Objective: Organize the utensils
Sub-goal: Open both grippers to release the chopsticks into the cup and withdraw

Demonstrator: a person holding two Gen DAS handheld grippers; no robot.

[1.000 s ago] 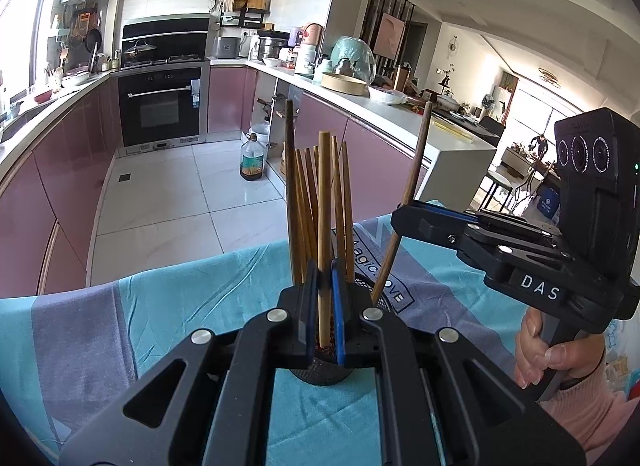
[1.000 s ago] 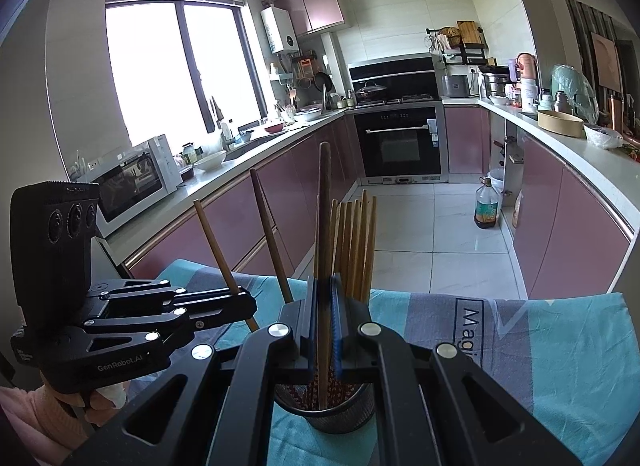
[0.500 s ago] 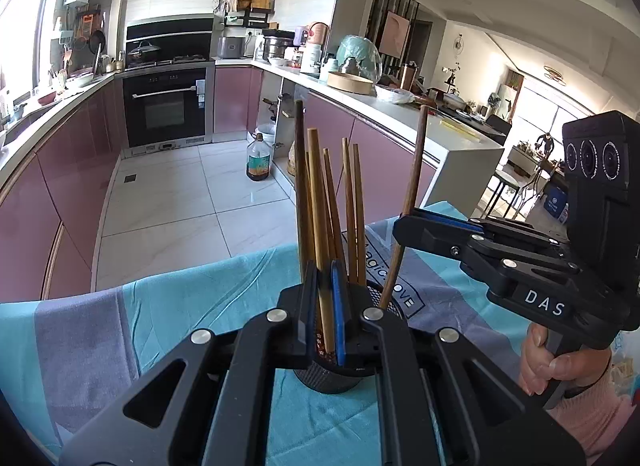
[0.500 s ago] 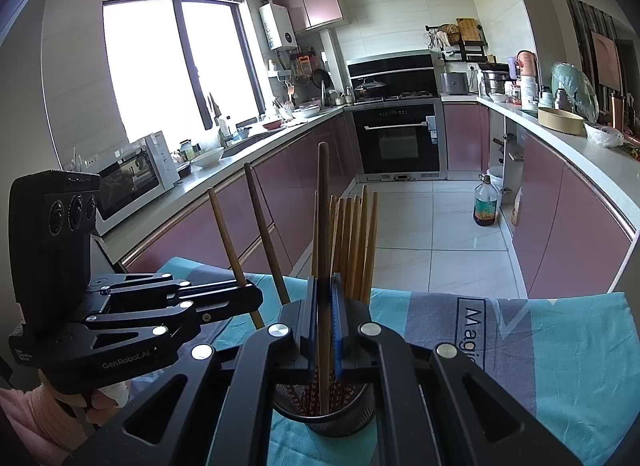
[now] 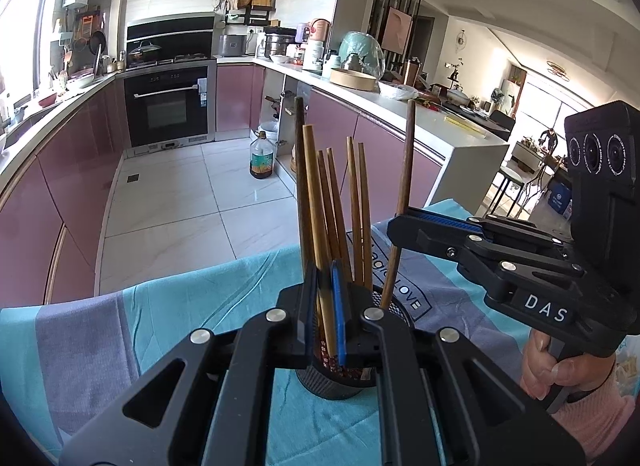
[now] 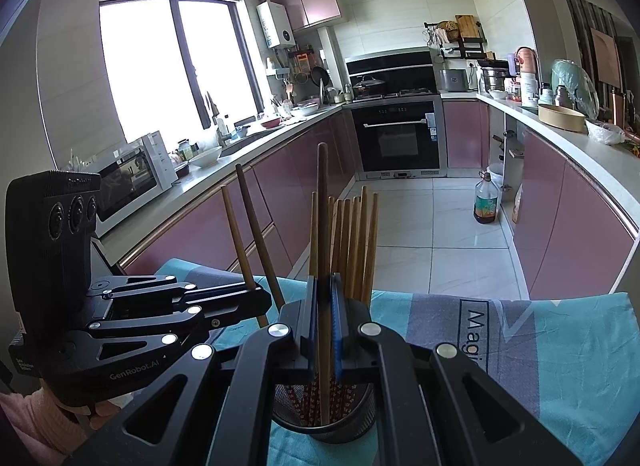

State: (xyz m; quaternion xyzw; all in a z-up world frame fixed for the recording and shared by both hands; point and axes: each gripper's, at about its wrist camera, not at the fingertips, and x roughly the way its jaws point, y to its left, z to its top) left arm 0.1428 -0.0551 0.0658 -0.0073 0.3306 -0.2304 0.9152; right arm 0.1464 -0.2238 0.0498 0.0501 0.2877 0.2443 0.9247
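- Left gripper (image 5: 325,298) is clamped on a light chopstick (image 5: 316,201), its lower end inside the holder (image 5: 320,380)
- Right gripper (image 6: 324,318) grips a dark chopstick (image 6: 322,205) standing in the holder on the cloth (image 6: 560,366)

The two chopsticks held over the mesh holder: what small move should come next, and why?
Probably lower both a little further, then release. The left gripper and right gripper each pinch one chopstick with jaws shut, tips already inside the mesh holder among the others, so only a short drop remains.

Roughly nine chopsticks (image 6: 354,242), one holder (image 6: 362,406)
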